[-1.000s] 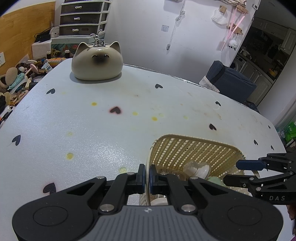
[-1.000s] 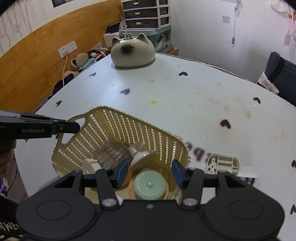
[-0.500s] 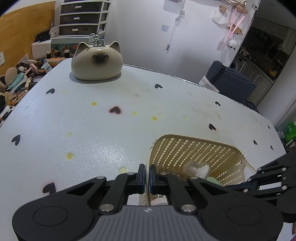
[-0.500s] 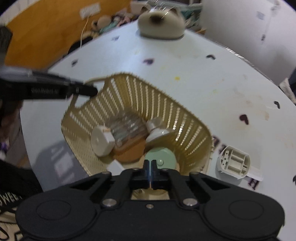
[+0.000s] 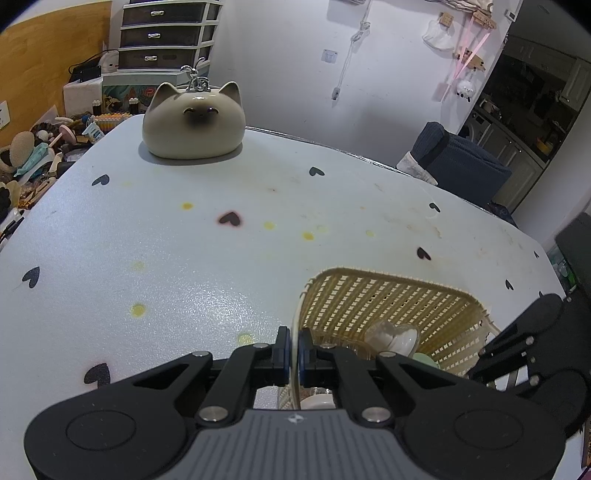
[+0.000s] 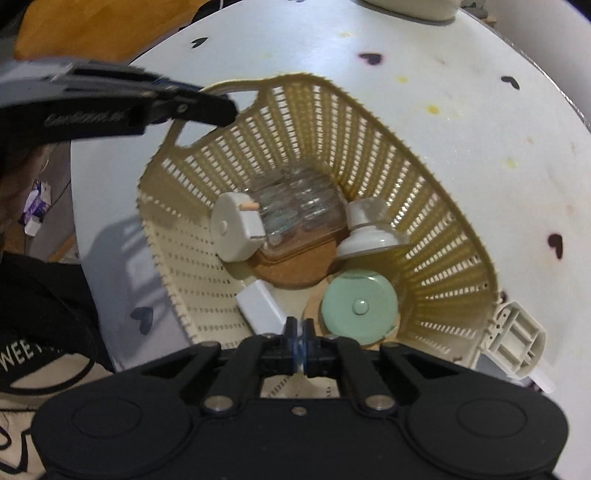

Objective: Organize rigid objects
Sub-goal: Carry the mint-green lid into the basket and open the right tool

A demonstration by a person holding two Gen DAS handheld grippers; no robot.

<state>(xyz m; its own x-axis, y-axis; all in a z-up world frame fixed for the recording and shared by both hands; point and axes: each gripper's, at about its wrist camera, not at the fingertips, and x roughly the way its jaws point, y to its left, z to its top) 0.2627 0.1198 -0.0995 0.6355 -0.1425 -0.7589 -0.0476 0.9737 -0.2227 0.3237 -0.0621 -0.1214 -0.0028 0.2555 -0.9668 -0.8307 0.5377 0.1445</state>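
Note:
A tan woven plastic basket [image 5: 388, 295] [image 6: 424, 192] sits on the white table. It holds a clear glass jar [image 6: 295, 206] on its side, a white round cap [image 6: 232, 229], a cork disc [image 6: 295, 267], a pale green lid [image 6: 358, 306], a white stopper [image 6: 369, 232] and a white block [image 6: 260, 306]. My left gripper [image 5: 294, 354] [image 6: 218, 107] is shut on the rim at the basket's handle end. At the opposite side my right gripper [image 6: 299, 341] [image 5: 491, 362] points steeply down, shut on the near rim.
A cream cat-shaped ceramic pot [image 5: 194, 118] stands at the far end of the table [image 5: 184, 240]. A pale grey plastic part [image 6: 517, 339] lies just outside the basket's right corner. Clutter and drawers [image 5: 166, 33] are beyond the table's left edge. A person's dark clothing [image 6: 40, 295] is at lower left.
My right gripper went from open above the green lid to shut, tipped downward and moved in to the basket's near rim. The left gripper and basket stayed put.

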